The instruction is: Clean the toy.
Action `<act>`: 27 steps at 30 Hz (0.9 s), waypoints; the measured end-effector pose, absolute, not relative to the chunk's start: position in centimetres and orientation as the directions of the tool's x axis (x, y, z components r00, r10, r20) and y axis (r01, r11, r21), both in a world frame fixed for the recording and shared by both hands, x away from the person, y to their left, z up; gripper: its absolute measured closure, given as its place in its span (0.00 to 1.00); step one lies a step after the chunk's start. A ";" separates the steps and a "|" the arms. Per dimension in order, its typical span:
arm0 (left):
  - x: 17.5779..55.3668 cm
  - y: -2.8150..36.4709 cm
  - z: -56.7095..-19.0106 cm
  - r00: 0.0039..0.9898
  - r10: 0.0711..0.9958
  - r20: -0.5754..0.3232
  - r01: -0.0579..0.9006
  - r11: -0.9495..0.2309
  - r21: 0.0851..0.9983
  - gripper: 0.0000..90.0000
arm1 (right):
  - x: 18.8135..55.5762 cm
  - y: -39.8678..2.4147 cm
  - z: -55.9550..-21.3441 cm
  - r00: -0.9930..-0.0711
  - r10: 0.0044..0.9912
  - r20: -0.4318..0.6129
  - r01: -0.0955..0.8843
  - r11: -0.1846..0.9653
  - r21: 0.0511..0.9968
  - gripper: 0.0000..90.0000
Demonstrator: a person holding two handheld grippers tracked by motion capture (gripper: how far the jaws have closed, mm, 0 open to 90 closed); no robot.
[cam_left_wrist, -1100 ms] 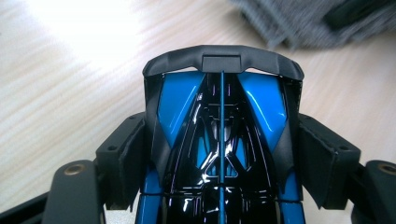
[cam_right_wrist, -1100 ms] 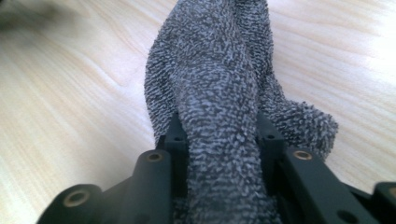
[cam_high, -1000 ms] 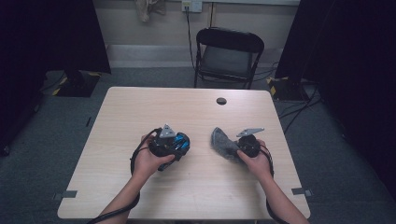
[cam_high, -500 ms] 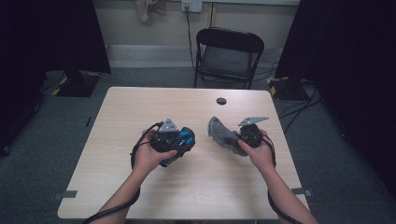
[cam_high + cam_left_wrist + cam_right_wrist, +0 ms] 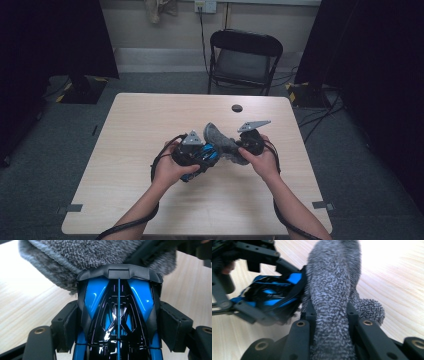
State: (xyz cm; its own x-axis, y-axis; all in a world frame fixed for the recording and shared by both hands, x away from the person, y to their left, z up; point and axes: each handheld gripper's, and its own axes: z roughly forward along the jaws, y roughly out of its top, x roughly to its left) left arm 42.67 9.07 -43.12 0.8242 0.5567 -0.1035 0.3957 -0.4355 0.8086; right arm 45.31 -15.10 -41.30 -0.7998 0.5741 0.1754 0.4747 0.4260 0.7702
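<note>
My left gripper (image 5: pixel 204 156) is shut on a glossy blue and black toy-like object (image 5: pixel 209 153) above the middle of the table (image 5: pixel 140 120). In the left gripper view the pads (image 5: pixel 67 325) press on both sides of the blue object (image 5: pixel 93 293), and a grey fuzzy cloth (image 5: pixel 82 255) lies against its far end. My right gripper (image 5: pixel 236 147) is shut on the grey cloth (image 5: pixel 219 136), which bunches between its jaws (image 5: pixel 329 315). The cloth (image 5: pixel 332 277) touches the blue object (image 5: pixel 274 295) in the right gripper view.
A small black round disc (image 5: pixel 237 108) lies on the table towards its far edge. A black folding chair (image 5: pixel 245 55) stands behind the table. Cables trail from both grippers over the near part of the table. Dark curtains hang on either side.
Both hands have come together over the table's middle, the right one rising. The cloth, apart from the blue object earlier, now rests against it.
</note>
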 end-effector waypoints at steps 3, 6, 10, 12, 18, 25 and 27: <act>42.8 9.4 -43.1 0.820 0.567 -0.084 0.387 -0.439 0.811 0.28 | 45.3 -15.1 -41.5 -0.804 0.563 0.193 0.481 0.425 0.767 0.81; 42.9 9.7 -43.2 0.812 0.577 -0.091 0.394 -0.426 0.814 0.28 | 45.1 -15.0 -41.7 -0.809 0.552 0.201 0.481 0.426 0.766 0.81; 43.1 10.2 -43.4 0.802 0.591 -0.084 0.402 -0.431 0.808 0.28 | 44.6 -14.8 -42.0 -0.822 0.535 0.193 0.470 0.446 0.762 0.81; 43.2 10.3 -43.3 0.800 0.596 -0.072 0.399 -0.438 0.806 0.28 | 44.4 -14.7 -42.0 -0.828 0.526 0.192 0.463 0.451 0.763 0.81; 43.4 10.9 -43.2 0.792 0.605 -0.079 0.408 -0.429 0.806 0.28 | 43.8 -14.9 -42.2 -0.842 0.502 0.195 0.456 0.470 0.756 0.81; 42.9 11.0 -42.8 0.806 0.589 -0.064 0.387 -0.442 0.809 0.28 | 44.3 -16.4 -42.5 -0.795 0.582 0.171 0.488 0.446 0.750 0.81; 42.7 10.8 -42.6 0.812 0.580 -0.063 0.378 -0.441 0.814 0.28 | 44.9 -17.0 -42.3 -0.772 0.613 0.169 0.503 0.427 0.752 0.81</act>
State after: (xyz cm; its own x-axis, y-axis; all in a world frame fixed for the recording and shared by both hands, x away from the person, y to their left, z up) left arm 42.67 10.83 -42.62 0.8120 0.5802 -0.0630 0.3785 -0.4414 0.8136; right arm 44.86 -17.02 -42.27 -0.7721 0.6126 0.1692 0.5031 0.4266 0.7516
